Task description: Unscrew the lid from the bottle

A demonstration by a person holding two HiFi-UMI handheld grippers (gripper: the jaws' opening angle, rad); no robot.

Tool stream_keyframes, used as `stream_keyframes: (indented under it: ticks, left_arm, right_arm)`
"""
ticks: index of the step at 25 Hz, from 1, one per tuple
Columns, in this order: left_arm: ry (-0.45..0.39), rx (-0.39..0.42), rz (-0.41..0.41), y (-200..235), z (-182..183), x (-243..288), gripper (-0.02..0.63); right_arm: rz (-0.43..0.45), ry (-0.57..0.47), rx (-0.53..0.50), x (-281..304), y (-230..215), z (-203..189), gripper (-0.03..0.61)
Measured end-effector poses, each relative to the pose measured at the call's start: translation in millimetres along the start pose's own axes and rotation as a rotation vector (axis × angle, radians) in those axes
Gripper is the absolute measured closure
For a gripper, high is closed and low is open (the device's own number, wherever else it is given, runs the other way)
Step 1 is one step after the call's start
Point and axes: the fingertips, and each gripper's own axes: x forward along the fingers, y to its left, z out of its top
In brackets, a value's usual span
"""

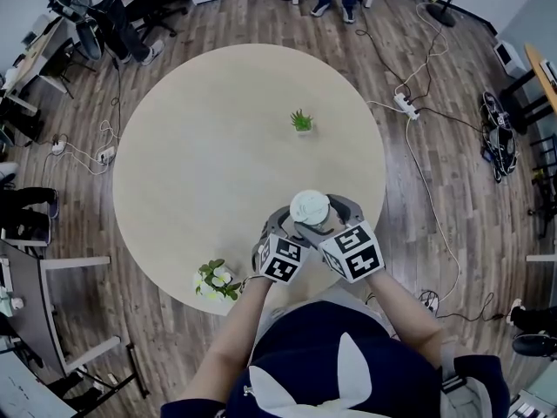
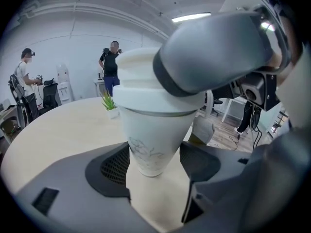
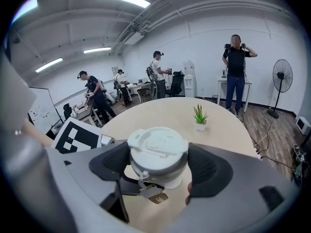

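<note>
A white tapered bottle (image 2: 148, 140) with a white screw lid (image 1: 310, 207) sits between both grippers near the front edge of the round table (image 1: 200, 164). My left gripper (image 2: 154, 161) is shut on the bottle's lower body, one pad against each side. From the right, my right gripper (image 3: 158, 165) reaches over it, its pads against opposite sides of the lid (image 3: 158, 147). One grey right finger (image 2: 214, 52) wraps the lid in the left gripper view. A small brown tag (image 3: 156, 196) hangs below the lid. Whether the bottle's base touches the table is hidden.
A small green potted plant (image 1: 302, 122) stands further back on the table. White flowers (image 1: 216, 279) sit at the table's near left edge. Cables and a power strip (image 1: 406, 103) lie on the floor to the right. People stand at desks (image 3: 92, 89) around the room.
</note>
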Motion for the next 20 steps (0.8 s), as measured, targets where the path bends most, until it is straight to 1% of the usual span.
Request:
stream_keyframes:
  ticks: [3, 6, 10, 14, 15, 17, 20]
  left_arm:
    - [0.002, 0.002, -0.006, 0.2, -1.1, -0.8, 0.288]
    - [-0.002, 0.003, -0.009, 0.4, -1.1, -0.7, 0.290]
    - [0.002, 0.000, -0.011, 0.7, -1.2, -0.7, 0.290]
    - [0.002, 0.002, -0.013, 0.1, -2.5, 0.1, 0.290]
    - [0.002, 0.003, -0.014, 0.2, -2.3, 0.2, 0.290]
    - [0.003, 0.003, -0.015, 0.4, -1.4, 0.3, 0.288]
    - [0.005, -0.001, -0.013, -0.2, -0.1, 0.5, 0.290]
  right_arm:
    - [0.059, 0.013, -0.012, -0.4, 1.5, -0.8, 0.196]
    - [0.115, 0.029, -0.081, -0.3, 2.8, -0.5, 0.198]
    - [0.212, 0.076, -0.235, 0.2, 4.7, 0.5, 0.199]
    - [0.342, 0.146, -0.409, -1.4, 9.3, -3.2, 0.202]
    - [0.375, 0.163, -0.448, -1.5, 8.8, -4.0, 0.213]
    - [0.435, 0.197, -0.514, -1.6, 8.0, -4.5, 0.213]
    - [0.498, 0.250, -0.577, -2.3, 7.2, -4.8, 0.213]
